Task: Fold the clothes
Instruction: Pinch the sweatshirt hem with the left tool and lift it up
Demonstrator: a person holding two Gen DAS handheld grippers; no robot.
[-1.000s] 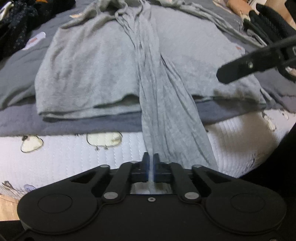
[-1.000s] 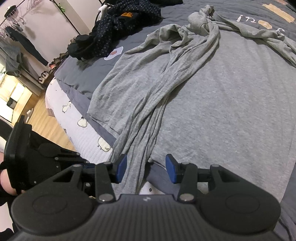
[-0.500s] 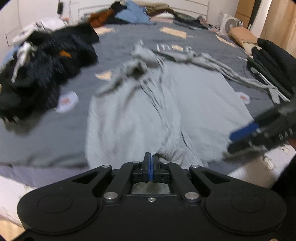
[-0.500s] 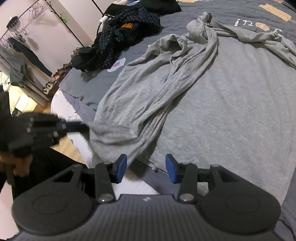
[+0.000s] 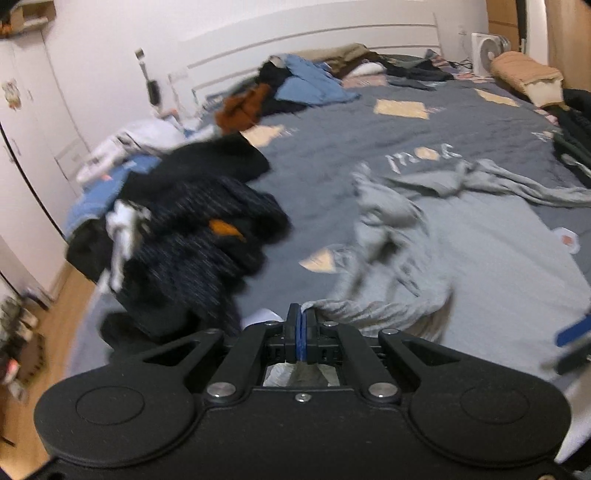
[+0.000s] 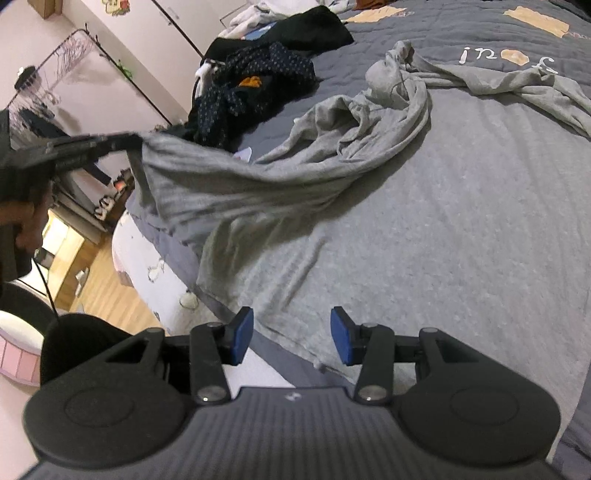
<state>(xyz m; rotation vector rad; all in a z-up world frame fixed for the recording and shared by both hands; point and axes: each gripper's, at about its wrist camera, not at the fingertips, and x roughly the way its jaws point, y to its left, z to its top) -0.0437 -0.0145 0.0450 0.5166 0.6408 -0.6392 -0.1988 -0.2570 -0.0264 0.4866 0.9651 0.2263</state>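
A grey long-sleeved top (image 6: 461, 206) lies spread on the dark grey bed cover (image 6: 491, 33). My left gripper (image 5: 301, 325) is shut on the end of the top's grey sleeve (image 5: 354, 312) and holds it lifted above the bed. In the right wrist view the left gripper (image 6: 133, 142) shows at the left with the sleeve (image 6: 236, 188) stretched from it back to the top. My right gripper (image 6: 291, 334) is open and empty, just above the top's near hem. The other sleeve (image 6: 517, 81) lies crumpled at the far side.
A pile of dark clothes (image 5: 192, 236) lies on the bed's left side, also in the right wrist view (image 6: 258, 81). More clothes (image 5: 303, 85) are heaped by the headboard. The white mattress edge (image 6: 147, 258) and wooden floor (image 6: 107, 291) are at the left.
My left gripper has lifted the sleeve end up from the bed's front edge and swung it left, over the bed. My right gripper has stayed open near the hem.
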